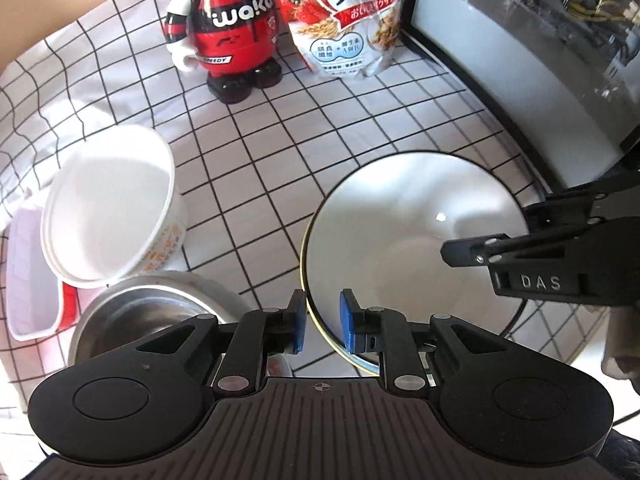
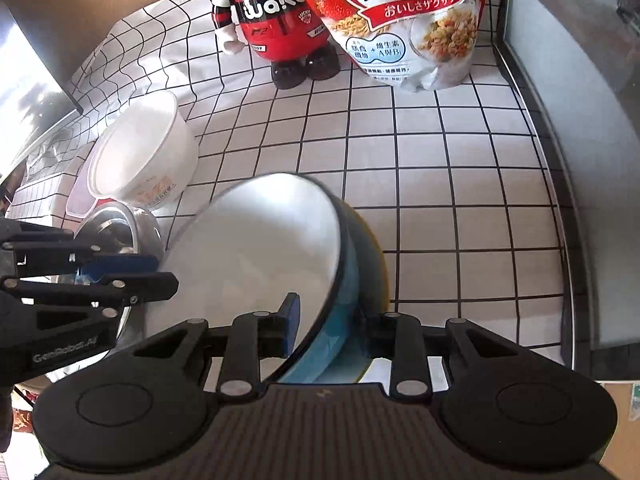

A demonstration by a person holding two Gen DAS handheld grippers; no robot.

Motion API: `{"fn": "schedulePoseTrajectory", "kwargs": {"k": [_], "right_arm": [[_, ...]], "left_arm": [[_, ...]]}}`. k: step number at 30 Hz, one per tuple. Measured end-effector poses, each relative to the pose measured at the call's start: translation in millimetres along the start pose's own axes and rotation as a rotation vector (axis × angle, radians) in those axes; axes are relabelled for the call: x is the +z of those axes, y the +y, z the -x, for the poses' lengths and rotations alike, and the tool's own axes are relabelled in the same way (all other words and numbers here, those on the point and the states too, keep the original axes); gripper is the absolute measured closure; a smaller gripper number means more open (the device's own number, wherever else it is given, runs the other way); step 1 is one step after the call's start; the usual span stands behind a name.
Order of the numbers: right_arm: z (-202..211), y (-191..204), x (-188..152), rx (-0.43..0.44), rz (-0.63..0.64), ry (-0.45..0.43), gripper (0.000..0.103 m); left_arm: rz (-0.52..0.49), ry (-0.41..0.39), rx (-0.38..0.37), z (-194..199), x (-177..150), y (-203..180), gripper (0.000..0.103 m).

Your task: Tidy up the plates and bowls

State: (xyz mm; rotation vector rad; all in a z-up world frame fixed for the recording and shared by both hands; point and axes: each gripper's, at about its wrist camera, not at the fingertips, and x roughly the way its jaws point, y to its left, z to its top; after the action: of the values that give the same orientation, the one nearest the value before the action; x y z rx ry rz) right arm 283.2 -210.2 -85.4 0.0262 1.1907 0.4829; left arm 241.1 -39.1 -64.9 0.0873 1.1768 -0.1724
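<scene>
A large bowl (image 1: 400, 216), white inside with a dark rim and a blue and yellow outside (image 2: 260, 248), hangs tilted over the gridded tablecloth. My left gripper (image 1: 323, 320) has its blue pads on either side of the bowl's near left rim and is shut on it. On the opposite side my right gripper (image 2: 330, 324) is shut on the wall, one pad inside and one finger outside. Each gripper also shows in the other's view: the right gripper (image 1: 492, 236) at the right edge, the left gripper (image 2: 164, 272) at the left edge.
A white paper bowl (image 1: 108, 208) leans on a steel bowl (image 1: 152, 312), beside a lilac tub (image 1: 28, 276). A red toy figure (image 1: 232, 32) and a cereal bag (image 1: 352, 16) stand at the back. A black-framed glass case (image 1: 520, 80) borders the right side.
</scene>
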Motion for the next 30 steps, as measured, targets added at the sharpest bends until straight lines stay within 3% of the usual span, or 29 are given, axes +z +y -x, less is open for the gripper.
{"fn": "schedulePoseTrajectory", "kwargs": {"k": [7,21,24,27,30], "right_arm": [[4.7,2.2,-1.6,-0.024,0.026,-0.037,0.073],[8.6,5.0,-10.8,-0.05,0.024,-0.072,0.075],[8.5,3.8,-10.6,-0.047,0.007,-0.078,0.075],[12.8,8.8,-12.5,-0.08,0.026,-0.108,0.074],[20.5,15.2,-12.4,-0.13,0.073,-0.153,0.061]], "left_arm": [[0.06,-0.039,-0.022,8.8,-1.7,9.9,0.082],[0.144,-0.318,-0.239,35.1,-19.5,38.9,0.082],[0.193,-0.335,-0.285,34.5,-18.8,46.8,0.082],[0.195,-0.335,-0.26,34.4,-17.7,44.9,0.086],[0.175,-0.321,-0.24,31.7,-16.6,39.9,0.088]]}}
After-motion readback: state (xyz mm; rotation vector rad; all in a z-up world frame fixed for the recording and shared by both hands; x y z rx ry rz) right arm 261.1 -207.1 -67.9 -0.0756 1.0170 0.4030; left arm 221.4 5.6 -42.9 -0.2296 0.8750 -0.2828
